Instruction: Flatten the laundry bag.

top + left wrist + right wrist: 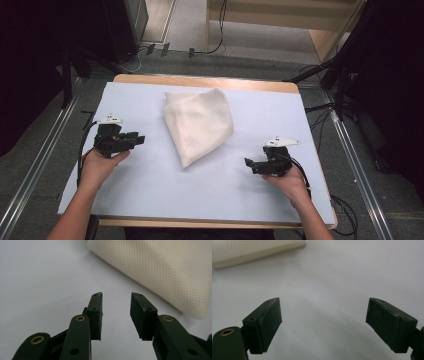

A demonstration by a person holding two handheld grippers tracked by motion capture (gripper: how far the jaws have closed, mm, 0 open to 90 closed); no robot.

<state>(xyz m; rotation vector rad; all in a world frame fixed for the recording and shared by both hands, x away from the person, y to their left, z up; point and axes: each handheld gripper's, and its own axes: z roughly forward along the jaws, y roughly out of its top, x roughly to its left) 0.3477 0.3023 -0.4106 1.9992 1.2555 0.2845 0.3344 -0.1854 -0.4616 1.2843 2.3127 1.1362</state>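
A: Item one, the left gripper (pixel 116 315)?

B: Black, two-jawed. In the left gripper view its jaws stood partly apart at lower centre of the frame, nothing between the flat black pads (pixel 96 315). Only bare surface lay in the gap.

A: Item two, the right gripper (pixel 323 325)?

B: Same make. In the right gripper view its jaws stood wide apart at the lower corners of the frame, pads (pixel 270 321) empty, over bare surface.

A: The cloth?

B: One cream-white folded woven cloth with a fine dotted weave (pixel 199 125), lying flat at upper centre of the high view, tapering to a rounded corner that pointed toward the lower middle of the frame. It filled the upper right of the left gripper view (pixel 160 270), just beyond the jaw tips and not touching them. In the right gripper view a folded edge of it (pixel 249 252) ran along the upper left, well apart from the jaws.

A: Holders and support?

B: In the high view the left gripper (pixel 131 140) sat at centre left in the person's left hand (pixel 100 165), and the right gripper (pixel 252 163) at lower right in the right hand (pixel 289 181); both pointed inward at the cloth, one on each side, neither touching it. All rested over a pale blue sheet (pixel 225 190) covering a light wooden table (pixel 200 81).
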